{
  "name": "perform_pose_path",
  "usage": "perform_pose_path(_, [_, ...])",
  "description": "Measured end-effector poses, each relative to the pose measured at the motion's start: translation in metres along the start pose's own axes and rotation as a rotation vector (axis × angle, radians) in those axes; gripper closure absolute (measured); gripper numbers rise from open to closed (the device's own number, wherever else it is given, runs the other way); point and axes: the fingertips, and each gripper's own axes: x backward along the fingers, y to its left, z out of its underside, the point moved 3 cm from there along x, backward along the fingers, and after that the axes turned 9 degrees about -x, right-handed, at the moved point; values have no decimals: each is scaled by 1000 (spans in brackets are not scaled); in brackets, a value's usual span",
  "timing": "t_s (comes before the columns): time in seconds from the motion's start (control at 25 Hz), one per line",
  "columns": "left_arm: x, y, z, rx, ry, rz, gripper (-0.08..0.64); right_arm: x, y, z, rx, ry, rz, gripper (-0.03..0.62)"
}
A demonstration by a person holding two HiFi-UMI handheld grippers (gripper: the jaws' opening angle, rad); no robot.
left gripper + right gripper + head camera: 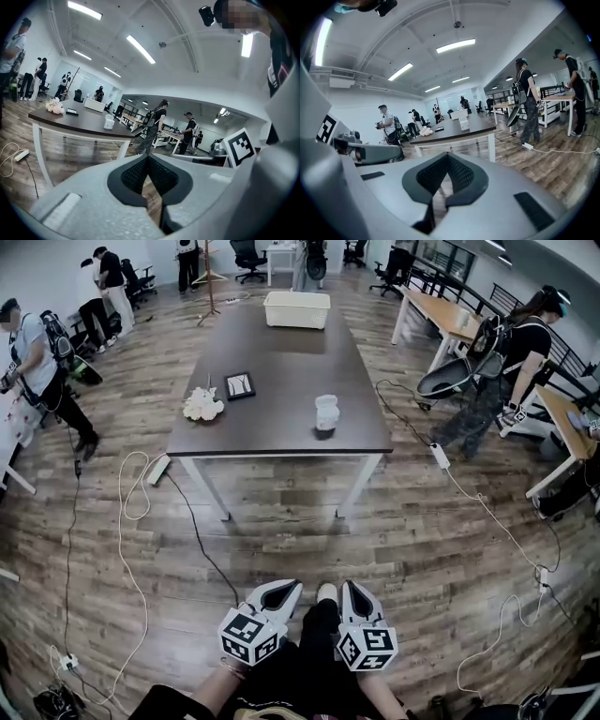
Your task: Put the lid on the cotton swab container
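Progress: nothing begun, as I judge it; my left hand-held gripper [287,591] and right hand-held gripper [348,589] carry nothing, and I stand well back from the tabletop [281,362].
Left hand-held gripper: clenched, jaw tips meeting on nothing.
Right hand-held gripper: clenched too, nothing between the pads.
Cotton swab container [326,413]: far off, upright near the tabletop's near edge, right of centre; too small to tell whether a lid sits on it.
Left to do: walk up, find the lid, grasp it, seat it on the container.
Pose: both low before my legs, side by side, aimed forward and slightly down.
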Motion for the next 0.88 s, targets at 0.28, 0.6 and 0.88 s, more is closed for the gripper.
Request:
perform_pose_path(0.28, [-45,21,-14,-6,13,-71,552,-48,-30,-23,3,42,-50,584])
perform_pose_path(0.6, [-115,46,-33,3,12,-130,552,-109,-72,-61,64,80,-99,586])
perform_pose_path(0.88, [-163,58,-44,16,5,-186,552,-144,-98,-81,112,124,-173,586])
